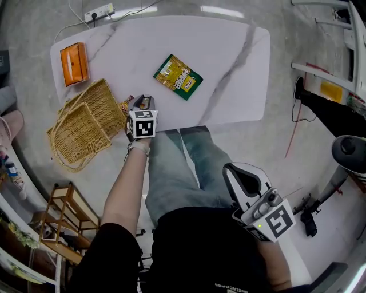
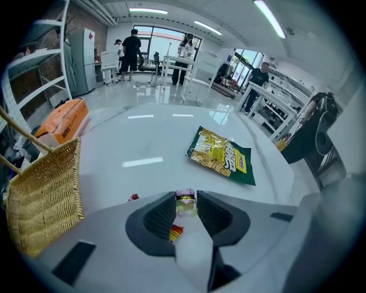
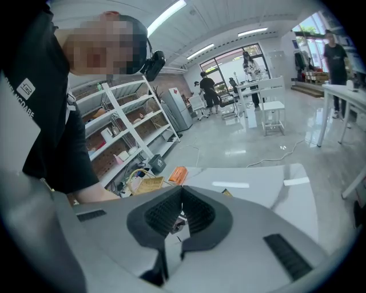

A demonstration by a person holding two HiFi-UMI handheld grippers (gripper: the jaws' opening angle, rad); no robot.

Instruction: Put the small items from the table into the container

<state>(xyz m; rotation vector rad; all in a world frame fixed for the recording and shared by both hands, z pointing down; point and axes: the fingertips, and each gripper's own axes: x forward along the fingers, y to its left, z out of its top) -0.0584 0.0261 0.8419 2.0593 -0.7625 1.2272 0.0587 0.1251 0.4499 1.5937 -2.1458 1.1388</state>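
Observation:
My left gripper [image 1: 143, 103] points steeply down at the near edge of the white table [image 1: 229, 68], just right of the wicker basket [image 1: 86, 123]. In the left gripper view its pads are pressed on a small wrapped candy [image 2: 185, 206], with the left gripper [image 2: 186, 198] a little above the tabletop. Another small wrapper [image 1: 126, 105] lies beside the basket [image 2: 46, 189]. A green snack bag [image 1: 178, 76] [image 2: 223, 155] lies flat mid-table. My right gripper [image 1: 243, 178] hangs off the table over my lap; in its own view the right gripper [image 3: 182, 193] has its tips together with nothing between them.
An orange pack [image 1: 75, 63] [image 2: 64, 120] lies at the table's far left corner. A power strip [image 1: 98, 12] and cables lie on the floor beyond. A wooden rack [image 1: 66, 220] stands at my left, and a black stand [image 1: 349, 151] at the right.

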